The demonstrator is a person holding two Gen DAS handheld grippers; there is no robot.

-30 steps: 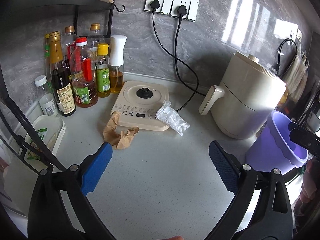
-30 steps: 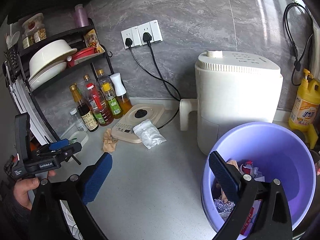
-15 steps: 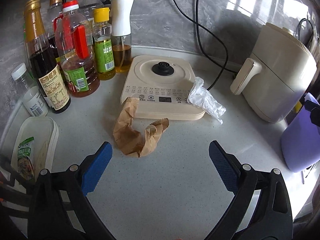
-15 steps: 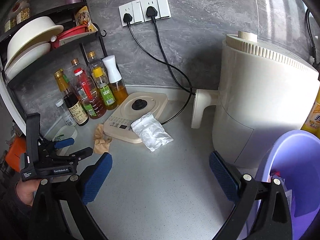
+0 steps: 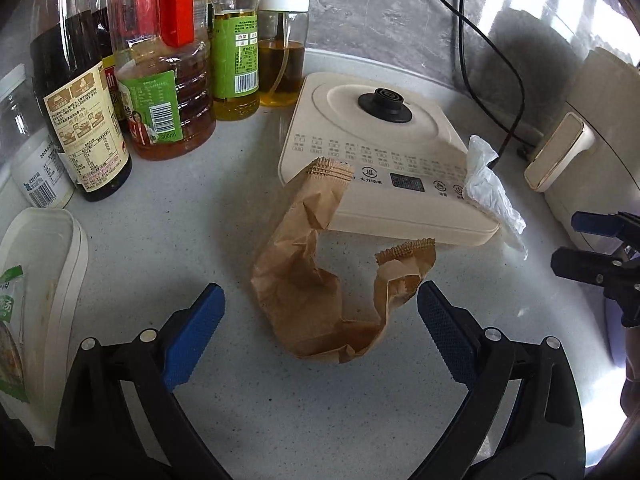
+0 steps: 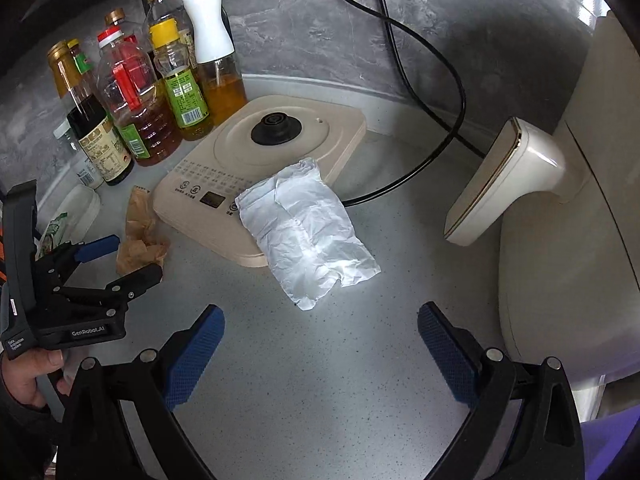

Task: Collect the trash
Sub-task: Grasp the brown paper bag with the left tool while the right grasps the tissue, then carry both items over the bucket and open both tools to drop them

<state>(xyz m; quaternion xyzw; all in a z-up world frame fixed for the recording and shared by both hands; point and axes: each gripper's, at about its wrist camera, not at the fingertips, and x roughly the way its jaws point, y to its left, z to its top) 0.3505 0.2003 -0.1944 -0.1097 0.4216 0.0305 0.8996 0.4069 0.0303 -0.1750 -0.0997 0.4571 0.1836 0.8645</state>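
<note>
A crumpled brown paper bag [image 5: 316,276] lies on the grey counter, leaning on the front of a cream kettle base [image 5: 384,136]. My left gripper [image 5: 318,322] is open with the bag's near end between its blue pads, not touching. A crumpled white plastic wrapper [image 6: 308,232] hangs over the base's front right corner onto the counter; it also shows in the left wrist view [image 5: 490,184]. My right gripper [image 6: 320,340] is open and empty just short of the wrapper. The left gripper [image 6: 116,260] shows beside the brown bag [image 6: 140,240].
Several oil and sauce bottles [image 5: 160,64] stand at the back left. A white lidded tray [image 5: 44,280] lies at the left edge. A cream air fryer [image 6: 568,208] with its handle [image 6: 496,188] stands right. Black cords [image 6: 432,68] run behind. A purple bin's rim [image 6: 608,448] is at the bottom right.
Both grippers have moved forward and down toward the counter. The left one now straddles the brown bag; the right one has left the purple bin and closed in on the white wrapper.
</note>
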